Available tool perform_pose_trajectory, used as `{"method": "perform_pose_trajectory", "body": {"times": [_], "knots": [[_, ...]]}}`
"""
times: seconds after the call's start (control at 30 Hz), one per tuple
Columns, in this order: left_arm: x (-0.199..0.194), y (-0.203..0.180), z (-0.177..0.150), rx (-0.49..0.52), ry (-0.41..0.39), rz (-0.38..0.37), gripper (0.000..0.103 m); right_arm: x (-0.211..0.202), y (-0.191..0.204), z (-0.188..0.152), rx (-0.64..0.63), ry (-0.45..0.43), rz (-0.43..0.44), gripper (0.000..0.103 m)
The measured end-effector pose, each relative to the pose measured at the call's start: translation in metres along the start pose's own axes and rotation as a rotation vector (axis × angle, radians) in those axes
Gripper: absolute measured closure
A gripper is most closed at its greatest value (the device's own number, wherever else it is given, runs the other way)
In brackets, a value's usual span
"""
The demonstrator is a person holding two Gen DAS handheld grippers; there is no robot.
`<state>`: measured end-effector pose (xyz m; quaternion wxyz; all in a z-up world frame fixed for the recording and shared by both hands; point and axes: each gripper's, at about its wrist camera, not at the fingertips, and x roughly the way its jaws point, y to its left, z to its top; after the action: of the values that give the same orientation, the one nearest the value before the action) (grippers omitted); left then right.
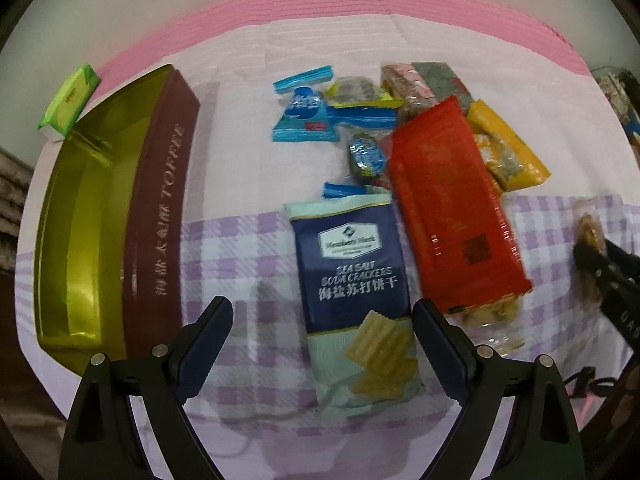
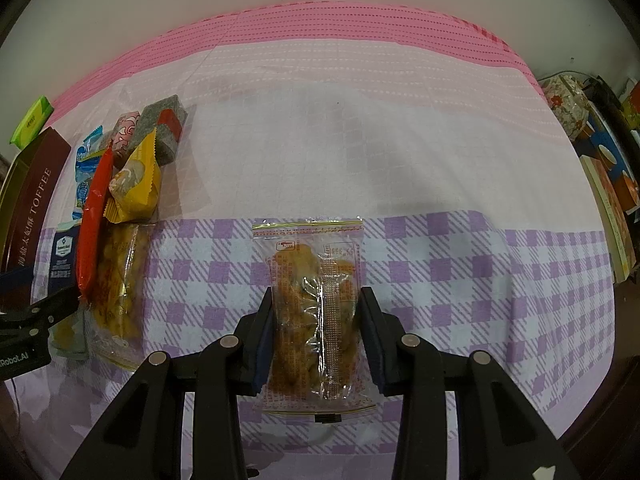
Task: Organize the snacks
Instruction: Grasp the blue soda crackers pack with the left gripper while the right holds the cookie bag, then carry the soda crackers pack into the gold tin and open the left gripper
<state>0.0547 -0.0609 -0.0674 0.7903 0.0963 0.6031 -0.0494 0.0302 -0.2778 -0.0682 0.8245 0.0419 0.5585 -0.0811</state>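
- I see the bench (image 2: 360, 152) under a cloth, pink at the far edge, pale in the middle, purple-checked nearest me.
- The toffee tin (image 1: 160, 216) stands open at the left of the bench, its gold inside facing up; I see nothing in the part that shows.
- A red pack (image 1: 452, 200) lies slanted in the snack pile right of the tin, over a clear bag of golden snacks.
- The cracker pack (image 1: 352, 280) lies flat just left of the red pack, its near end between my left tool's fingers.
- My left tool (image 1: 322, 344) is released: its jaws stand wide on either side of the cracker pack, above it and not pressing it.
- My right tool (image 2: 318, 324) is clenched on a clear snack bag (image 2: 312, 292), pads pressed against both its sides, over the checked cloth, well right of the pile.
- A yellow pack (image 1: 508, 152) sits at the pile's right edge, touching the red pack.
- Blue candy wrappers (image 1: 304, 112) lie at the pile's far left.
- A green packet (image 1: 70, 98) lies beyond the tin.
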Motion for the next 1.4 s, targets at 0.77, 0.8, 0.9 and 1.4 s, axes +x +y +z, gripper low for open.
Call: {"method": "perform_pose_trajectory", "body": {"times": [0.77,0.8,0.9,1.4], "knots": [[0.002,-0.024,-0.011,0.045,-0.011,-0.063,0.052,0.000,0.000,0.000,0.002,0.001,0.001,0.066],[0.002,-0.024,-0.012,0.043,-0.009,-0.067,0.052,0.000,0.000,0.001,0.000,0.001,0.000,0.066],[0.002,-0.025,-0.013,0.041,-0.008,-0.074,0.052,0.000,0.000,0.001,0.000,0.001,0.000,0.066],[-0.028,-0.012,-0.011,0.040,-0.051,-0.107,0.052,0.000,0.000,0.000,0.000,0.002,0.000,0.066]]}}
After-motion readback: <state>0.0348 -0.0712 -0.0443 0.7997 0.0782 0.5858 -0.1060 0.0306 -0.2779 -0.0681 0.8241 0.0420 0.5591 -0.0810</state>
